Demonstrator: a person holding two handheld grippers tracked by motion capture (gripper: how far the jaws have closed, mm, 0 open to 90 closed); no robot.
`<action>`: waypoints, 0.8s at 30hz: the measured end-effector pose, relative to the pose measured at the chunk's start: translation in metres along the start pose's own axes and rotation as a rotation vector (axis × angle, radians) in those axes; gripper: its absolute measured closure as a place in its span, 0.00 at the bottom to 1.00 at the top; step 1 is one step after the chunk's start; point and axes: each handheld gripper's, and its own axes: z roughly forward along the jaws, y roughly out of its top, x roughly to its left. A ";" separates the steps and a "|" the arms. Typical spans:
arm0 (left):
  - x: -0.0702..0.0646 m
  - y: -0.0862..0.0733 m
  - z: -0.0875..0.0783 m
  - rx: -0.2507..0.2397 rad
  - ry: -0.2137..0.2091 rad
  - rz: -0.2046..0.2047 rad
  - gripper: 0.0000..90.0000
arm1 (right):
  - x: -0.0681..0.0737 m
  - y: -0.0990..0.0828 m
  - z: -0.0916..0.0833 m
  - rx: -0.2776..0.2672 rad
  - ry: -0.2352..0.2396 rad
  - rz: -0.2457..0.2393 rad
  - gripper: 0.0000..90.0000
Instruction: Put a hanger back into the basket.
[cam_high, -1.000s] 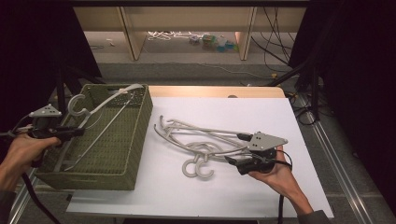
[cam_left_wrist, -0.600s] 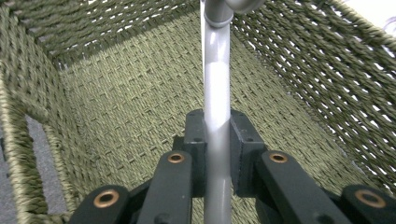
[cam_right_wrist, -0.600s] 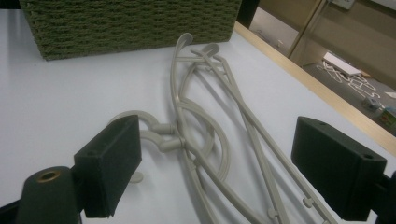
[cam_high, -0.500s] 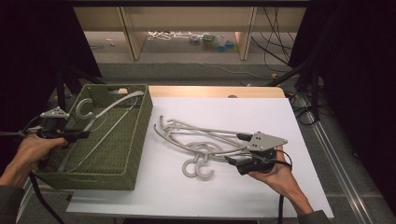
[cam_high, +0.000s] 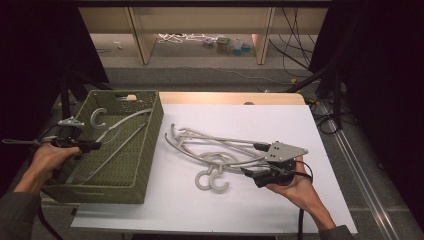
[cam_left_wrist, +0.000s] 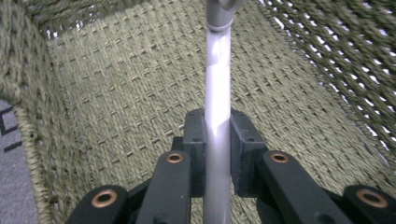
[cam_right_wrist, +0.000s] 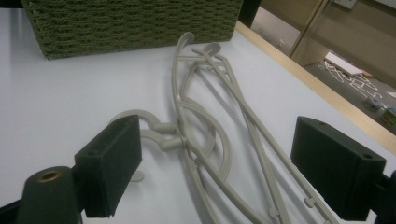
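One hanger in basket, two hangers on table.

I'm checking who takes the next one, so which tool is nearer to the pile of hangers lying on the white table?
Right. The right tool rests open at the pile of hangers, its jaws on either side of their stems. The left tool is off in the green basket, shut on a separate hanger.

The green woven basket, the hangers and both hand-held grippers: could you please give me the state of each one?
Green woven basket: upright on the table, open-topped, one hanger inside.
Hanger in the basket: leaning, hook up, its bar clamped in the left hand-held gripper.
Hangers on the table: lying flat, tangled in a pile, not gripped.
Left hand-held gripper: shut on the hanger bar.
Right hand-held gripper: open, above the pile.
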 end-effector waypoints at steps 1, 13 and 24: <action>0.002 -0.001 0.000 0.000 0.008 -0.005 0.87 | 0.000 0.000 0.000 0.006 0.005 0.001 0.19; 0.013 -0.007 -0.005 -0.010 0.087 -0.111 0.78 | 0.000 0.000 0.001 0.002 0.002 0.000 0.19; 0.010 -0.007 -0.031 -0.100 0.155 -0.189 0.52 | 0.000 0.000 0.001 -0.003 -0.001 -0.003 0.19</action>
